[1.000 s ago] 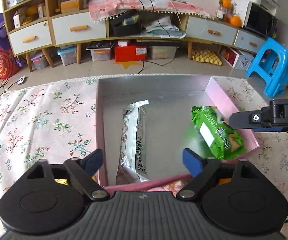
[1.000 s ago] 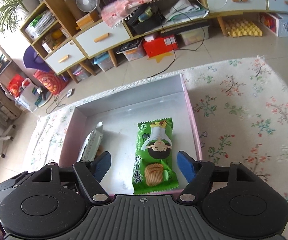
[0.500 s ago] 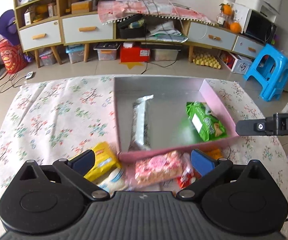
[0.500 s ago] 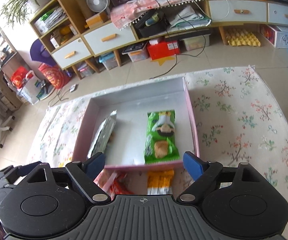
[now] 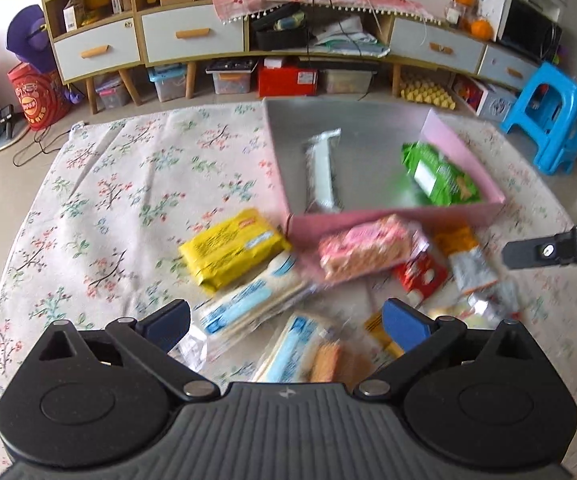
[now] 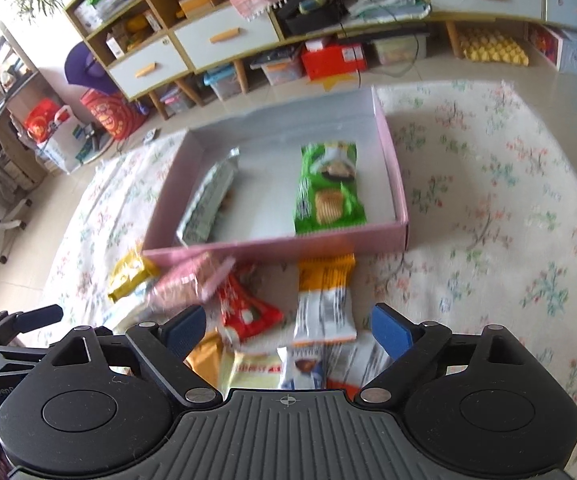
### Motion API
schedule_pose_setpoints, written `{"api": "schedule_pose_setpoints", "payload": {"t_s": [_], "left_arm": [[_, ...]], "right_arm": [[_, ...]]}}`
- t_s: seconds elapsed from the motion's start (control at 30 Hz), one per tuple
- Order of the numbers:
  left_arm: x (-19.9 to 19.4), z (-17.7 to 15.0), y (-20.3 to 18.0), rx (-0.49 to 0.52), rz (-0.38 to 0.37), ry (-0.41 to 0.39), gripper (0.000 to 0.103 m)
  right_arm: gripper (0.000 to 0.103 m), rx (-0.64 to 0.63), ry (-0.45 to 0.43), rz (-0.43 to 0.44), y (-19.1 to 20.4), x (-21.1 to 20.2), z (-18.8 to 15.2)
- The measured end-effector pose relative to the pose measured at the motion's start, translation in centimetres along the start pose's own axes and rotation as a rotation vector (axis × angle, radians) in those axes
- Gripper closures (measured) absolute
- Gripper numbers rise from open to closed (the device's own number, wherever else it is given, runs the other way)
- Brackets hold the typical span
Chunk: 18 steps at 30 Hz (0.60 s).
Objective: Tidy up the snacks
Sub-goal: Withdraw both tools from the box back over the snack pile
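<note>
A pink box (image 5: 464, 148) (image 6: 392, 168) on the floral cloth holds a silver packet (image 5: 322, 172) (image 6: 208, 196) and a green packet (image 5: 436, 176) (image 6: 328, 192). In front of it lie loose snacks: a yellow pack (image 5: 232, 250), a pink pack (image 5: 364, 246) (image 6: 188, 280), a blue-white pack (image 5: 248, 304), a red pack (image 6: 244, 312) and an orange-white pack (image 6: 324, 300). My left gripper (image 5: 286, 324) is open and empty above the pile. My right gripper (image 6: 288, 328) is open and empty above the red and orange packs.
The table carries a floral cloth (image 5: 108, 184) (image 6: 508, 200). Behind it stand a low cabinet with drawers (image 5: 192, 36), storage bins on the floor and a blue stool (image 5: 548, 116). The right gripper's finger shows at the right edge of the left wrist view (image 5: 548, 246).
Both grippers have drawn back from over the box toward the near side. The loose snacks in front of the box have come into view. Both stay open.
</note>
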<state>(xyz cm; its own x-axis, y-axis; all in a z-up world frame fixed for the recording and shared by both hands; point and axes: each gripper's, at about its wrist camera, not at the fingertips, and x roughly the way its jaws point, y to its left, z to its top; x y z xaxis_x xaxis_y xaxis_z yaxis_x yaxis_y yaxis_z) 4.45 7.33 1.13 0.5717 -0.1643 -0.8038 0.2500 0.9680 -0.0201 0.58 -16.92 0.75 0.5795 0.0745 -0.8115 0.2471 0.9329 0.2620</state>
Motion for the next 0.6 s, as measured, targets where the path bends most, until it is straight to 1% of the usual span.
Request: {"api": "schedule_pose_setpoints", "payload": {"t_s": [0.1, 0.2, 0.3, 0.43, 0.6], "left_arm": [[0.4, -1.0, 0.6, 0.015, 0.021, 0.030, 0.001], [0.7, -1.6, 1.1, 0.013, 0.025, 0.052, 0.001], [0.5, -2.1, 1.4, 0.018, 0.009, 0.064, 0.001], [0.5, -2.5, 1.3, 0.034, -0.015, 0.086, 0.001], [1.2, -2.9, 0.6, 0.085, -0.050, 0.140, 0.005]], "right_arm": [[0.012, 0.017, 0.023, -0.016, -0.4, 0.3, -0.5], [0.012, 0.030, 0.036, -0.028, -0.8, 0.5, -0.5], [0.012, 0.027, 0.048, -0.029, -0.9, 0.6, -0.7], [0.012, -0.012, 0.080, -0.034, -0.2, 1.2, -1.2], [0.012, -0.043, 0.126, -0.044, 0.8, 2.2, -1.8]]}}
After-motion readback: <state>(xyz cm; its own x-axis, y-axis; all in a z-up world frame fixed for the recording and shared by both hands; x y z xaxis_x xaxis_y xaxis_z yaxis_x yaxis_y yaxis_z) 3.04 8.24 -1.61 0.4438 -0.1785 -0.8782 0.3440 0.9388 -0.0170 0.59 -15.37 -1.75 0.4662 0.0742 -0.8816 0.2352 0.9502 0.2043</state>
